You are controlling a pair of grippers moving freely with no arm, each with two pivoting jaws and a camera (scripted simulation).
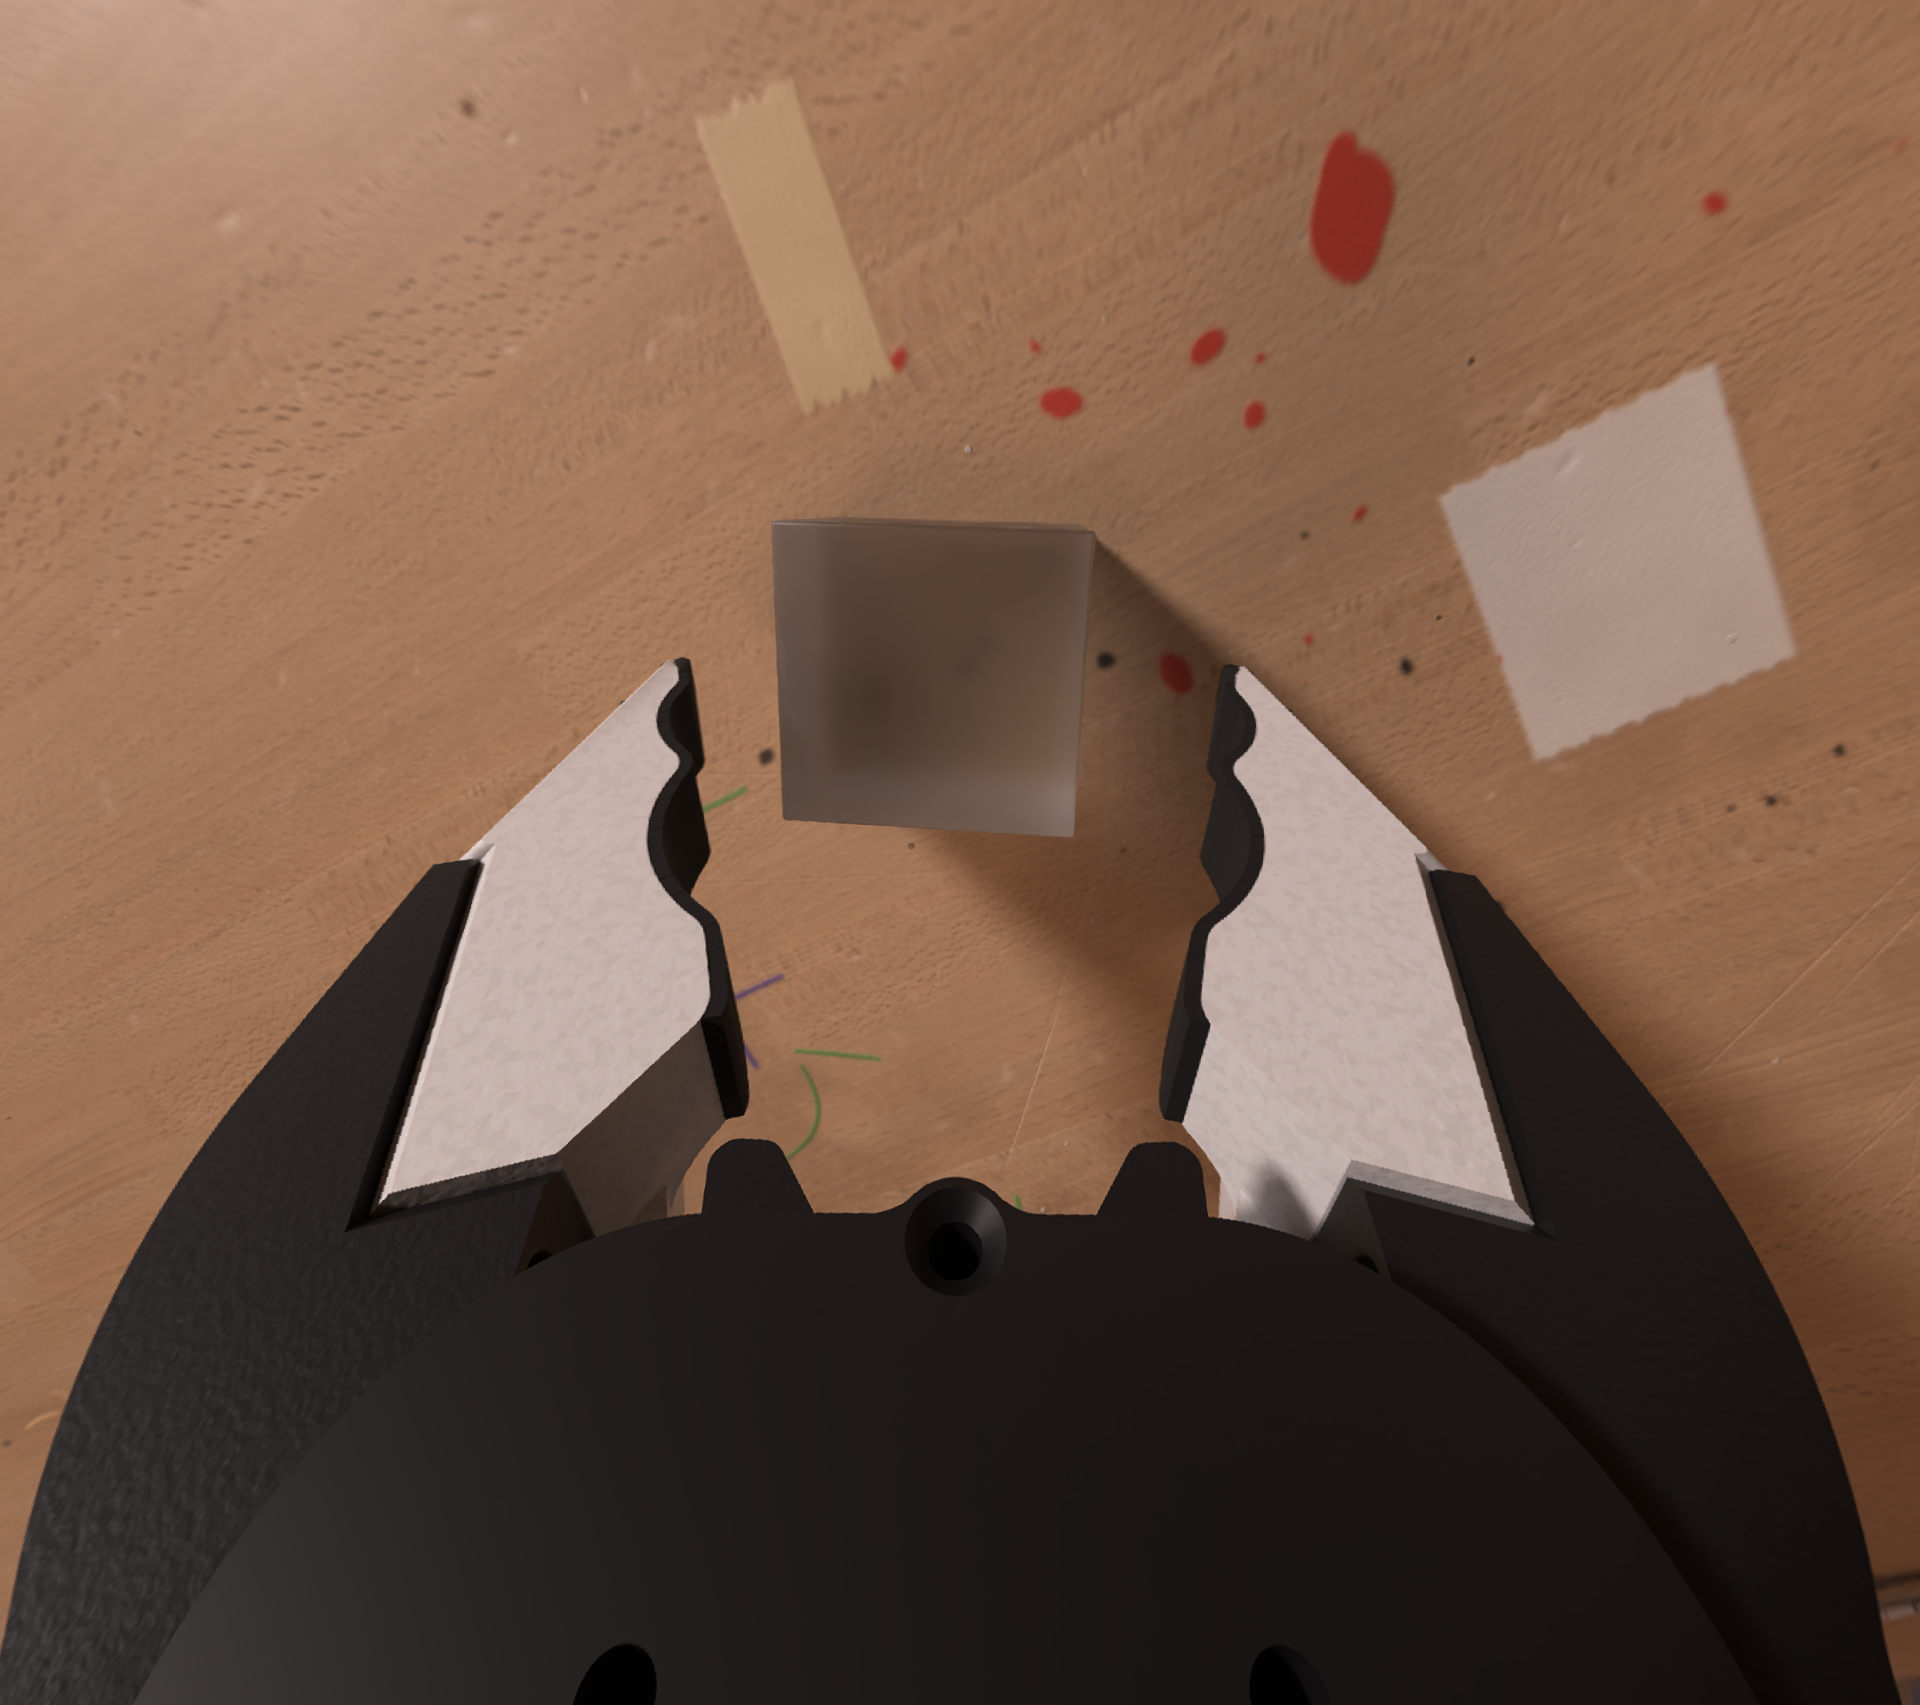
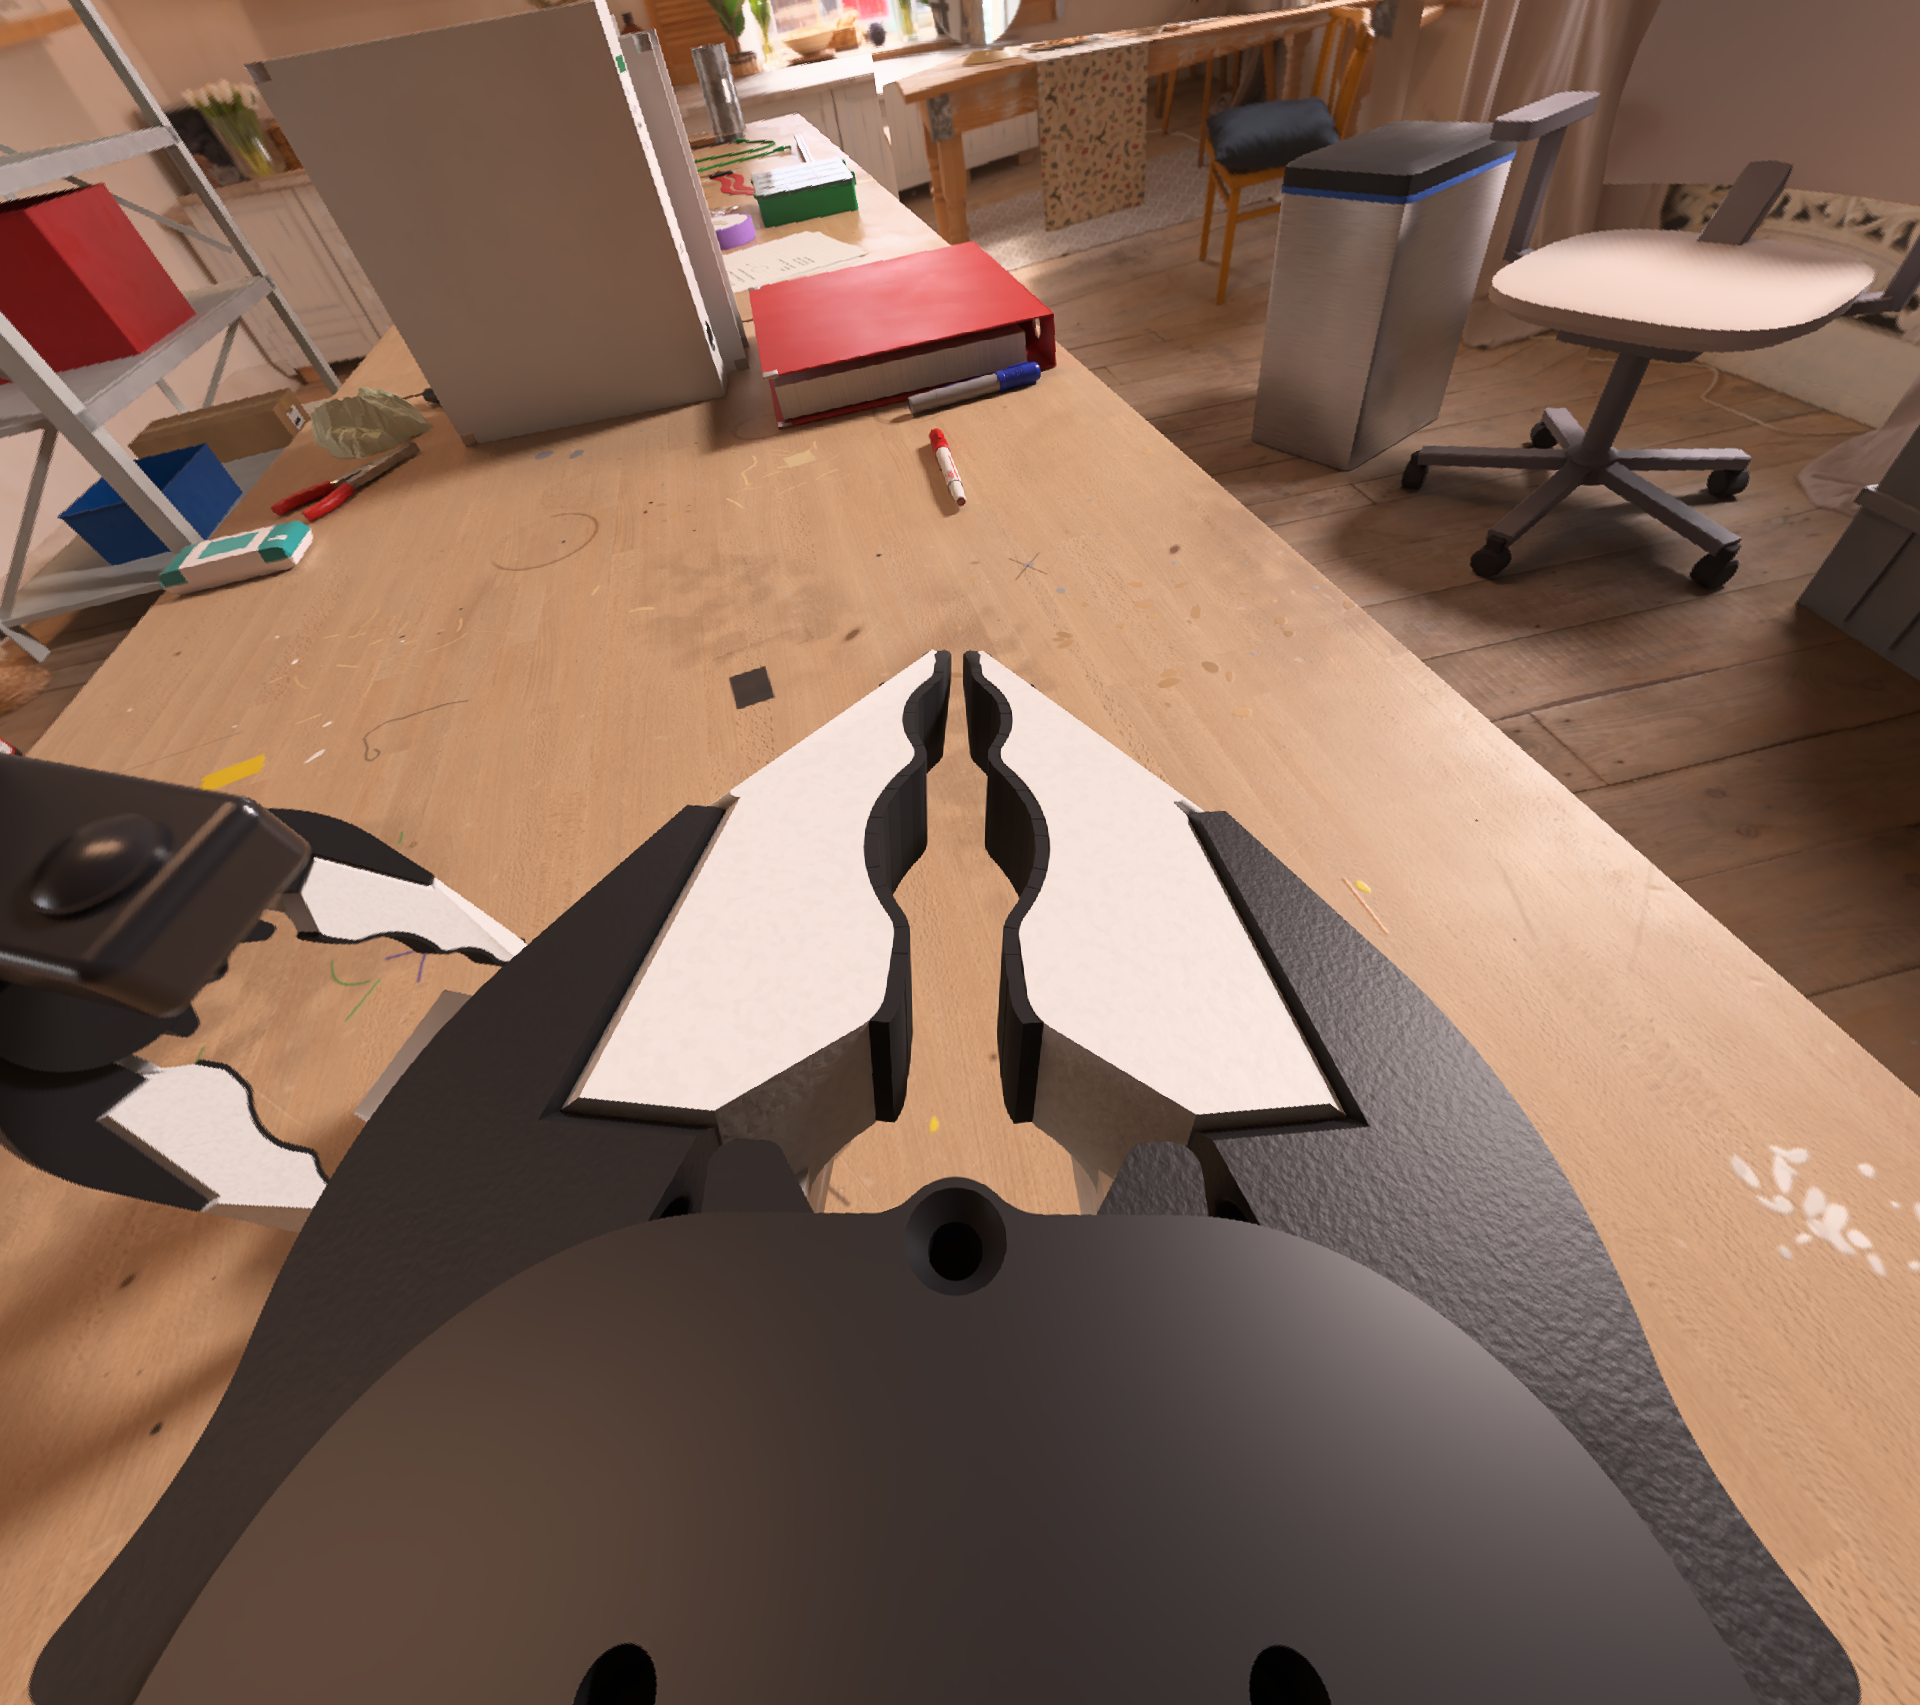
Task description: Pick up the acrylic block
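Note:
The acrylic block [image 1: 930, 673] is a frosted, translucent grey cube standing on the wooden table [image 1: 364, 408]. In the left wrist view my left gripper [image 1: 956, 671] points down at it, open and empty. The block shows between the two fingertips with a gap on each side, nearer the left finger. In the right wrist view the left gripper [image 2: 416, 1063] shows at the lower left, open, with a grey sliver of the block [image 2: 400, 1089] between its fingers; the rest is hidden. My right gripper [image 2: 956, 663] hovers over the table, shut and empty.
A tan tape strip [image 1: 790, 242], a white patch [image 1: 1621, 554] and red paint spots mark the wood around the block. Farther off lie a red marker [image 2: 948, 466], a red binder [image 2: 894, 315], a grey box [image 2: 488, 221] and pliers [image 2: 343, 486]. The table edge [image 2: 1455, 782] runs along the right.

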